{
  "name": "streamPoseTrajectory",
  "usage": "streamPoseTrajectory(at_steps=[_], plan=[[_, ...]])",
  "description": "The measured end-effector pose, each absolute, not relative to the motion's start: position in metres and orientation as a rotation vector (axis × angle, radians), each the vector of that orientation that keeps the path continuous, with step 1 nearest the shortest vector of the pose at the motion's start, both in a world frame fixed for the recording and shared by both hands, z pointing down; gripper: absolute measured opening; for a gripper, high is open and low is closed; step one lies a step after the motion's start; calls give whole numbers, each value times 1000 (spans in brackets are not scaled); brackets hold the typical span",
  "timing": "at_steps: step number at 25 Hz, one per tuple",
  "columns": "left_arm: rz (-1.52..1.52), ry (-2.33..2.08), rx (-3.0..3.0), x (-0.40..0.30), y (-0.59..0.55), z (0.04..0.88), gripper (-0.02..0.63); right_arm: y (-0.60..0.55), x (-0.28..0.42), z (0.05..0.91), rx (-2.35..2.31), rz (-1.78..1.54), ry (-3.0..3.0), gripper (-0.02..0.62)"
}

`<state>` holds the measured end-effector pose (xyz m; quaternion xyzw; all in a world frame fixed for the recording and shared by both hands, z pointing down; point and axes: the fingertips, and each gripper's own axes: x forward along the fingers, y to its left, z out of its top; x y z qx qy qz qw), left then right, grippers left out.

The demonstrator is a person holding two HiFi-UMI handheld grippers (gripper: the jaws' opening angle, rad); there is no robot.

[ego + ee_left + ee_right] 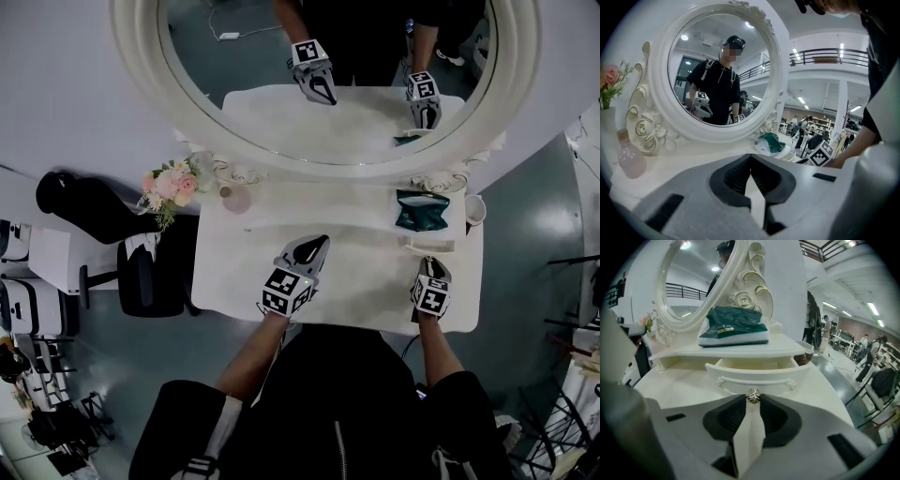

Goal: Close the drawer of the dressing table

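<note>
Left hand-held gripper [319, 242]: lies over the middle of the white dressing-table worktop [239, 277], jaws brought together at their tips with nothing between them, as its own view confirms [750, 157]. Right hand-held gripper [433, 264]: sits at the worktop's right side, near its front edge, jaws narrow, tips closed round the small metal drawer knob [753, 396], which sits exactly between them [753, 401]. Drawer [754, 373]: white, curved front with raised moulding, set under the raised shelf [693, 354] at the right rear of the worktop; pulled partly out, its bare interior showing behind the front panel. Tissue pack [733, 324]: dark green with a white base, lying flat on the shelf directly above the drawer; the head view shows it just ahead of the right hand-held gripper [422, 211]. Bottle [630, 159]: small, pink, upright at the worktop's left rear, just beside the mirror's carved base. Flowers [169, 187]: pink and white bunch with green leaves, at the rear left corner, left of the bottle. Mirror [717, 70]: large, round, white frame with carved roses and gilt scrolls, standing along the back of the worktop; its glass reflects a person in black holding both marker-cubed grippers.
</note>
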<state>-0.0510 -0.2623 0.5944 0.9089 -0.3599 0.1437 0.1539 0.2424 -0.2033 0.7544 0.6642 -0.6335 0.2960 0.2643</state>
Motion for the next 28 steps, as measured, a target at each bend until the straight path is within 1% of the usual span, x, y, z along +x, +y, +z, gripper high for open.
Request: streamPoseTrajectory(at_steps=[28], plan=[[407,-1119,2548,-74,-262,596,0,-241,249,755,1743,783,-1730,97]])
